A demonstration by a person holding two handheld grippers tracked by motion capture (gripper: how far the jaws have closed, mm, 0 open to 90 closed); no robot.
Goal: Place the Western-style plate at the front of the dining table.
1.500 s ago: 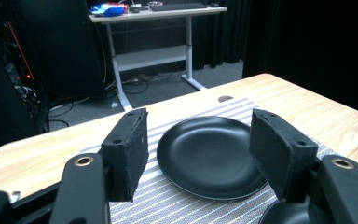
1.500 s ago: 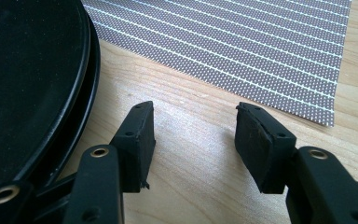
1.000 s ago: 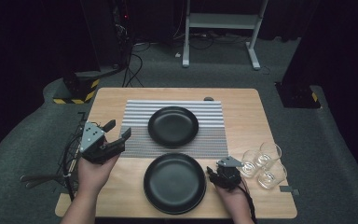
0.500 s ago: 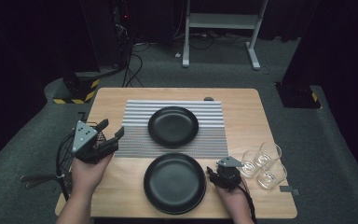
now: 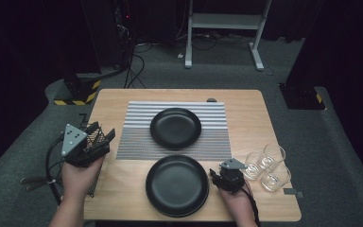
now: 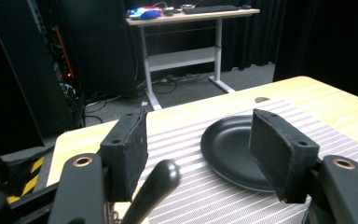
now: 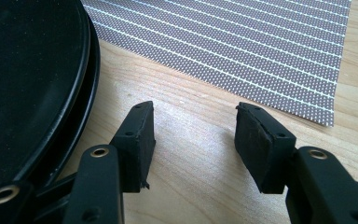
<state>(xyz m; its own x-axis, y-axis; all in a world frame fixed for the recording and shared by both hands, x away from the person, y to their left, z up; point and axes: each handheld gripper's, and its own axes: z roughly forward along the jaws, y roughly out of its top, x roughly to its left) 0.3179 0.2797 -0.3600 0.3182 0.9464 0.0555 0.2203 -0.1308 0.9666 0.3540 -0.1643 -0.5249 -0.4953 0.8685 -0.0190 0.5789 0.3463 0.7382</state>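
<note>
My left gripper (image 5: 102, 133) hangs at the table's left edge over a black wire mesh basket (image 5: 92, 135). Its jaws stand open. In the left gripper view a black rounded handle (image 6: 156, 184) rises between the pads (image 6: 128, 149), close to the left one, and neither pad presses on it. One black plate (image 5: 176, 127) lies on the striped placemat (image 5: 137, 142). A larger black plate (image 5: 177, 185) lies near the front edge. My right gripper (image 5: 226, 172) rests low on the wood just right of that plate's rim (image 7: 81, 88), open, with bare wood between its pads (image 7: 137, 140).
Three clear glasses (image 5: 265, 165) stand in a cluster at the right, close to my right hand. A dark round hole (image 5: 211, 100) sits at the table's back edge. Desk legs and cables lie on the floor beyond the table.
My left gripper has drifted left, from beside the placemat to the table's left edge over the mesh basket. The right gripper and both plates have stayed put.
</note>
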